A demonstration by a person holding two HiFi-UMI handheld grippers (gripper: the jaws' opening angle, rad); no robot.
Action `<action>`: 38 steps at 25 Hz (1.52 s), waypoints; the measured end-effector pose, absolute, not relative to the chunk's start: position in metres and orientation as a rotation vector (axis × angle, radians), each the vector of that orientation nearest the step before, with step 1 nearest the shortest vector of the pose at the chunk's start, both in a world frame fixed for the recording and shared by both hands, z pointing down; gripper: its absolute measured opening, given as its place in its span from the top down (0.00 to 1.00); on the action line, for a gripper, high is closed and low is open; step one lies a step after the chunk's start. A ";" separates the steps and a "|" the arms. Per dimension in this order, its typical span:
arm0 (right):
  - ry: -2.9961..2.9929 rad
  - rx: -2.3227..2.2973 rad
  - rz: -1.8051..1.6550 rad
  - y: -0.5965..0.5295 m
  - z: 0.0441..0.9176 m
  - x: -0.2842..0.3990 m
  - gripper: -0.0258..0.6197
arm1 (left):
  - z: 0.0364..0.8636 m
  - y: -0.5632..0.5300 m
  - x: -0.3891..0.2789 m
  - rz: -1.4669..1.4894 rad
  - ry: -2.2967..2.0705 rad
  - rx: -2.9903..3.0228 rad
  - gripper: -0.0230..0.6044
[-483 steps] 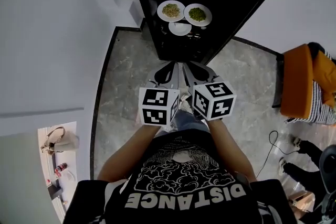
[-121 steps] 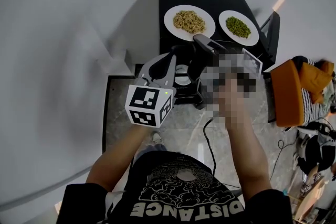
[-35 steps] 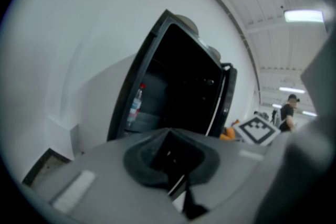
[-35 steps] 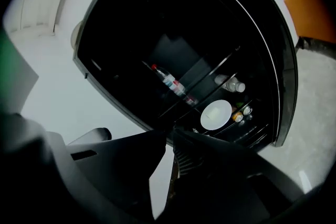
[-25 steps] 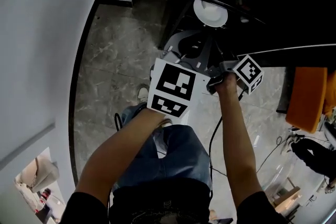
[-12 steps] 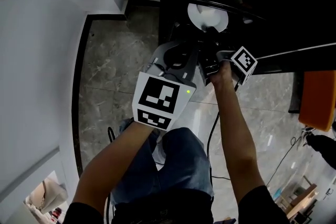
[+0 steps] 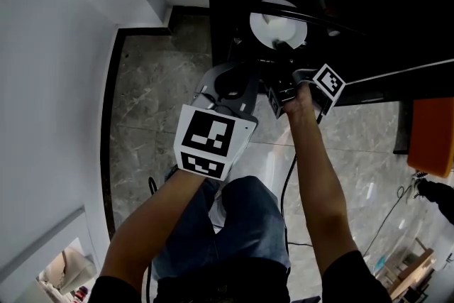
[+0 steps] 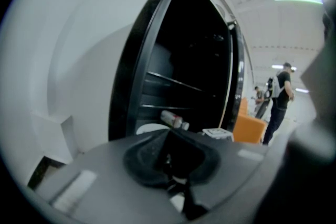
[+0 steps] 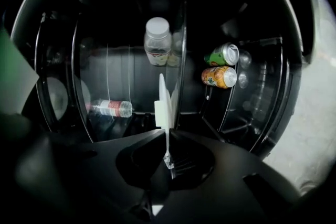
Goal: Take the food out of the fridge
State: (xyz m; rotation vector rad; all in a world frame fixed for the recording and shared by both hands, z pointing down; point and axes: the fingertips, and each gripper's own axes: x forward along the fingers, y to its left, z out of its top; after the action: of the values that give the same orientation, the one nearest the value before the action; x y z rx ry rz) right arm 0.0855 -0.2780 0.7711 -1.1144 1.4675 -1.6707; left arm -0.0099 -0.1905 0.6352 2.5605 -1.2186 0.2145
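The black fridge (image 7: 369, 3) stands open at the top of the head view. A white plate (image 7: 273, 19) lies on a shelf inside it. My right gripper (image 7: 282, 47) reaches in and is shut on the plate's near rim. In the right gripper view the plate (image 9: 164, 102) shows edge-on, clamped between the jaws of the right gripper (image 9: 167, 136). My left gripper (image 7: 235, 73) hovers just left of it, outside the fridge. Its jaws are shut with nothing in them, as the left gripper view shows of the left gripper (image 8: 170, 159).
Inside the fridge lie a plastic bottle (image 9: 110, 108), a clear jar (image 9: 157, 42) and two cans (image 9: 220, 76) on the door side. An orange seat (image 7: 431, 135) stands at the right on the marble floor (image 7: 152, 110). A person (image 8: 278, 102) stands far off.
The right gripper has moved forward into the fridge and shut on the plate's rim. The left gripper has drifted back and to the left.
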 end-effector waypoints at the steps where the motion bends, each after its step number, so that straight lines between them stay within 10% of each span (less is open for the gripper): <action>1: 1.472 -1.116 -1.674 -0.278 0.771 0.085 0.94 | 0.636 -0.190 -0.010 0.218 -1.217 2.559 0.96; 38: 1.451 -1.074 -1.688 -0.093 0.535 0.103 0.94 | 0.447 -0.084 0.031 0.275 -1.165 2.497 0.96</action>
State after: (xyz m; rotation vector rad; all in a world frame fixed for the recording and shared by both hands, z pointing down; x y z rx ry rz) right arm 0.1032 -0.0926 0.5350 -1.0739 1.4513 -1.6878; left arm 0.0306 -0.0843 0.4469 2.4968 -1.1648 0.2748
